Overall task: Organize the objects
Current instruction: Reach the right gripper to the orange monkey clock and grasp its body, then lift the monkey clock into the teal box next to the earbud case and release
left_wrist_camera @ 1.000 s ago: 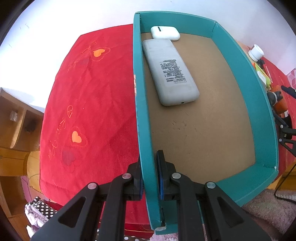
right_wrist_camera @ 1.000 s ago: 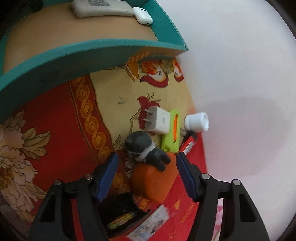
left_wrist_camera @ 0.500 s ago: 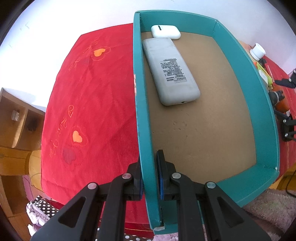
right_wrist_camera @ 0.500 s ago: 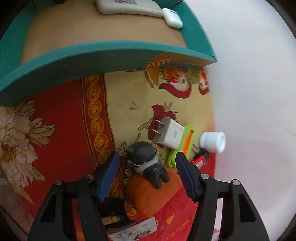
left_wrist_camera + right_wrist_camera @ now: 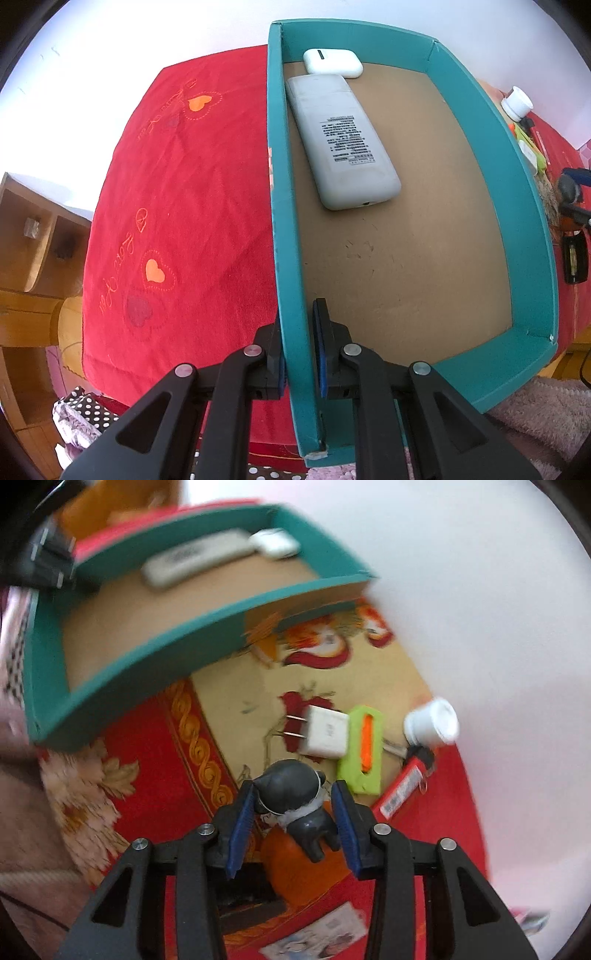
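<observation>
The left gripper (image 5: 299,347) is clamped on the near side wall of the teal box (image 5: 532,206), steadying it on the red cloth (image 5: 177,206) that covers the bench. Two things are already in: a grey remote (image 5: 343,144) lying along that wall, and a white earbud case (image 5: 332,62) touching the far wall just beyond it. The rest of the brown floor of the box is bare, so there is plenty of room.

Over on the other side, the right gripper (image 5: 293,821) is closing on a dark grey figurine (image 5: 291,797). The figurine sits between the blue pads; they look to be at its sides or very nearly, though the blur makes firm contact hard to call. It lies over an orange object (image 5: 295,871).

Outside the box on the patterned cloth (image 5: 147,775) there are a white charger (image 5: 325,736), a green and orange case (image 5: 364,751) touching it, a white bottle (image 5: 430,723), and a red lighter (image 5: 404,790). A dark item sits near the bottom of the view, too hidden to name.

So the job looks well under halfway: two things stowed, one in the jaws, at least five more to go.
</observation>
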Demonstrator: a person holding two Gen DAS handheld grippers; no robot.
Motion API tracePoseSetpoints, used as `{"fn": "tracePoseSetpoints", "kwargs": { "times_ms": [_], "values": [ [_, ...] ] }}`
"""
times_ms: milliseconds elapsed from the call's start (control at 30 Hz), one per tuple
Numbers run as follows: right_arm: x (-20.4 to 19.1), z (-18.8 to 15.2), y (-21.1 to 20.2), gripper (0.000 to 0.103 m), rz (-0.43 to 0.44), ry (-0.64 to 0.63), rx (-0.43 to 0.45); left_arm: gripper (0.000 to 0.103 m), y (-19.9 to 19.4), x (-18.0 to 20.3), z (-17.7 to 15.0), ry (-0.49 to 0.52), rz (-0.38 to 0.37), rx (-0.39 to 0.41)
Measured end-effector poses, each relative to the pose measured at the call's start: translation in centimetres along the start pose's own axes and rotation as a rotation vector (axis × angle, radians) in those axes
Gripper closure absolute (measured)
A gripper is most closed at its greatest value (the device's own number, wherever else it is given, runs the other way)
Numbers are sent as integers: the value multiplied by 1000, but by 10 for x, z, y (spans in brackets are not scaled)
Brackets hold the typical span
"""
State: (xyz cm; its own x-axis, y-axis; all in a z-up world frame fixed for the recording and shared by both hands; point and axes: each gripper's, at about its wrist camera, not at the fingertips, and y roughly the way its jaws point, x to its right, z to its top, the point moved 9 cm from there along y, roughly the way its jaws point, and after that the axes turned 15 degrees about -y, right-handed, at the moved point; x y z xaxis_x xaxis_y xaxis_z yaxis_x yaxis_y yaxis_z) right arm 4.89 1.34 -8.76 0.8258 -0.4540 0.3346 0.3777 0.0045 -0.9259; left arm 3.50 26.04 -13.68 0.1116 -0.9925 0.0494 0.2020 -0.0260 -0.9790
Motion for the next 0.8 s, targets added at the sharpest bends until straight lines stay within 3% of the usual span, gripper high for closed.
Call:
{"fn": "tracePoseSetpoints", "kwargs": {
  "times_ms": [200,333,800],
  "values": [
    [36,-38,-14,61,67,371,125,92,1,-2,0,-5,-3,0],
    [43,-62,-18,61,97,540,171,92,1,-3,0,-3,-2,-2],
    [43,-105,-14,59,52,764,98,92,2,-4,1,-5,-2,-3]
  ]
}}
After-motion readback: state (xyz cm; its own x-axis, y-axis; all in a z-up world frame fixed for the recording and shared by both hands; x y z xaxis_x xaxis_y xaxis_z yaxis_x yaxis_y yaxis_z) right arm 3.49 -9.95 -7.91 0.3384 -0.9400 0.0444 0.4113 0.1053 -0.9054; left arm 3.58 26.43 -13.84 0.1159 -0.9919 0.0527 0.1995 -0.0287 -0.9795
